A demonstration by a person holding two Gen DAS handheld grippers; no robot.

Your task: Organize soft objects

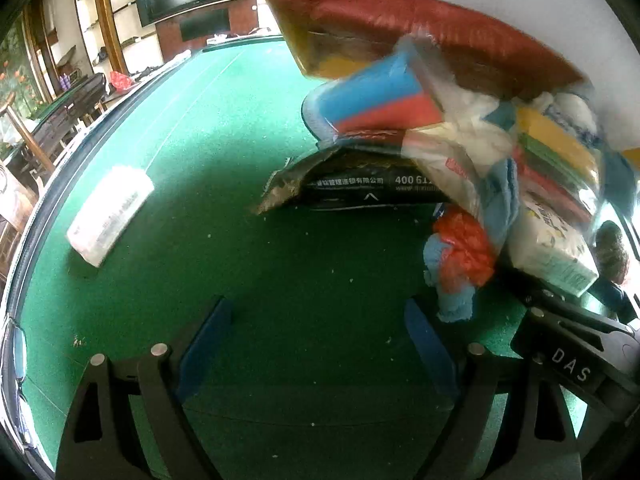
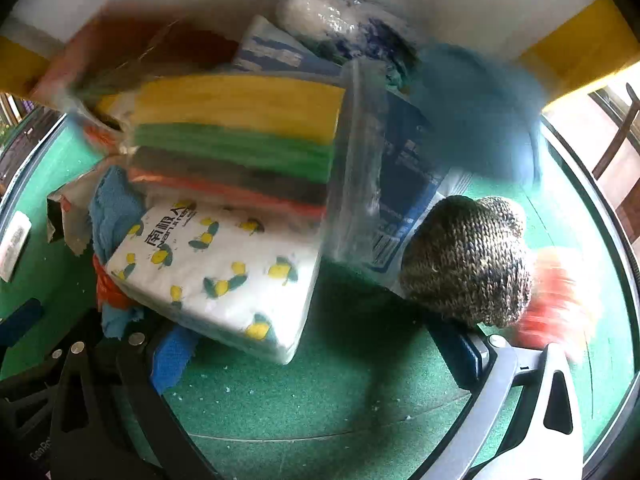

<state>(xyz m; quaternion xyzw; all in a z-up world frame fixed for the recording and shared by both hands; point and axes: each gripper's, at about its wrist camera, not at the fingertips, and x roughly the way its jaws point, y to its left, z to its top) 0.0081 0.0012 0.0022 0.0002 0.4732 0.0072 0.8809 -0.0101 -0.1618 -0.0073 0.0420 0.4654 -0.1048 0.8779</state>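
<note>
A: What is seen around the pile?

B: A heap of soft things is seen on the green worktop [image 1: 240,128], against a tipped red cushion [image 1: 420,20] and a white wall. A torn black carton [image 1: 360,188] is wedged under the heap on the left wrist view. A small wrapped pack [image 1: 110,212] lies alone, well apart to the left, its long axis slanted away up to the right.

A: What stands in the way?

B: In the right wrist view a knitted hat [image 2: 468,260] rests against the right finger side, and a tissue pack [image 2: 216,276] printed with lemons lies over the other side. A bagged stack of cloths [image 2: 240,136], yellow, green, dark and orange, is piled on the tissue pack, its long axis running left to right. A blue blurred cloth [image 2: 476,108] is seen above the hat.

A: Any writing?

B: "400 61" and Chinese characters are read on the carton; "DAS" is read on the right gripper [image 1: 568,364] body. Chinese characters are printed on the tissue pack.

A: And the fingers?

B: The left gripper [image 1: 316,344] is held wide apart over bare worktop, nothing between its fingers. The right gripper [image 2: 320,356] is likewise spread, nothing clamped.
</note>
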